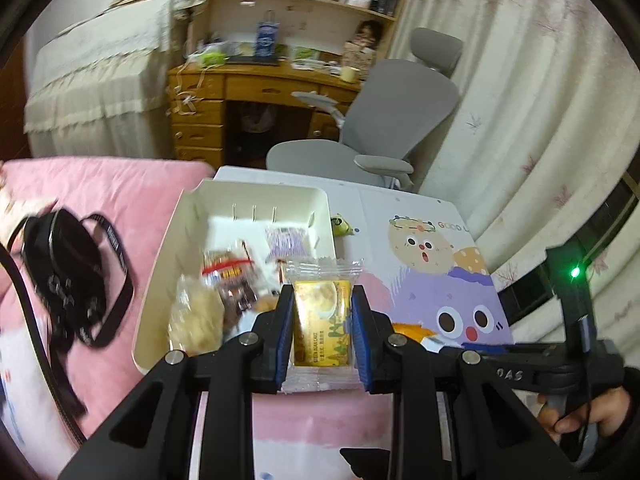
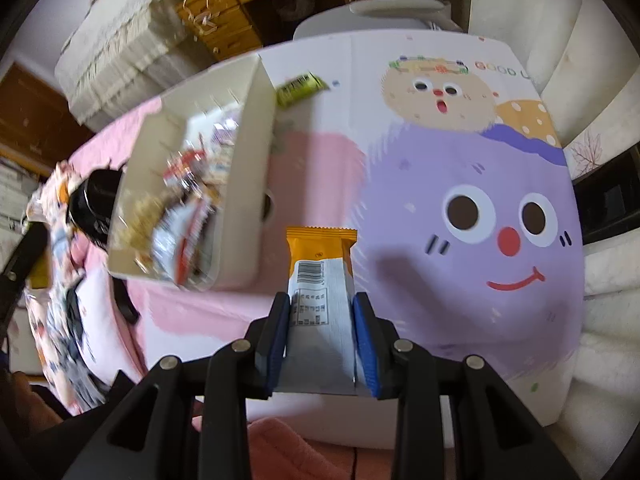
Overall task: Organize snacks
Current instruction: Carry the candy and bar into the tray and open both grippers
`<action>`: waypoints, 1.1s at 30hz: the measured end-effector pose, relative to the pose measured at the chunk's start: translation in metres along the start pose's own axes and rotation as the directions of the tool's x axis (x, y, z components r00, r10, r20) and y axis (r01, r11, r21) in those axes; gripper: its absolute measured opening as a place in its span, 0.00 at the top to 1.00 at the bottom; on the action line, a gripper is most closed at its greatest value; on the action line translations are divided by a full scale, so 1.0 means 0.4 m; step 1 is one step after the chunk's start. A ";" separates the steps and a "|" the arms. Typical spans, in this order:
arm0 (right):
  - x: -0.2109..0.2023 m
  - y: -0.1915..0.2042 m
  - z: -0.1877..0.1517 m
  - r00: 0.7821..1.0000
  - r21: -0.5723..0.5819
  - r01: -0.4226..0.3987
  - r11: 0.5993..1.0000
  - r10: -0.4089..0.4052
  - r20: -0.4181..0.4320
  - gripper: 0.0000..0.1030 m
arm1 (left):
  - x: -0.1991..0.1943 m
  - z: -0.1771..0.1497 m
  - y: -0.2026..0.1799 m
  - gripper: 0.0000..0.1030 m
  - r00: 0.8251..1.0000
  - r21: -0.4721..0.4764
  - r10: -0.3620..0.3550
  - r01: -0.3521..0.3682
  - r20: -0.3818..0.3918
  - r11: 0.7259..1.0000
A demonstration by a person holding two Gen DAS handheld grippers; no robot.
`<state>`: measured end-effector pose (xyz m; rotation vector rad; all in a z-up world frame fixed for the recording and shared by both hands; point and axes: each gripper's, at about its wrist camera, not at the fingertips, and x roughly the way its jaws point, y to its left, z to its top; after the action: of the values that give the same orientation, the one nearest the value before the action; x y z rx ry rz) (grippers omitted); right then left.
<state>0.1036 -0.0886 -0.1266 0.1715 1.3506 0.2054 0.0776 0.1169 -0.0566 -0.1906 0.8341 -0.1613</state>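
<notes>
While both tools carry a snack, the left gripper [image 1: 322, 320] is closed on a yellow cake packet [image 1: 322, 312], held at its sides just over the near rim of the white bin [image 1: 160, 264], which already holds several wrapped snacks. The right gripper [image 2: 322, 320] pinches an orange-and-white snack bar [image 2: 322, 272] above the cartoon-printed tabletop [image 2: 460, 168], beside the bin. Both packets look light, crinkly and slippery, their contents probably crushable (so gentle pressure across the flat middle, not the sealed ends, seems wisest). A green packet [image 2: 298, 87] lies on the table behind the bin.
</notes>
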 end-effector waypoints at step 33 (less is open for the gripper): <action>0.068 0.290 0.032 0.981 0.120 -0.133 0.984 0.113 0.158 0.31 | 0.076 0.080 0.303 0.20 0.992 0.057 0.062 -0.056 -0.106 0.997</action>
<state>0.1161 0.0306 -0.1219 0.3737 1.2035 0.2046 0.1296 0.2314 -0.0853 -0.1074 0.9403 -0.1393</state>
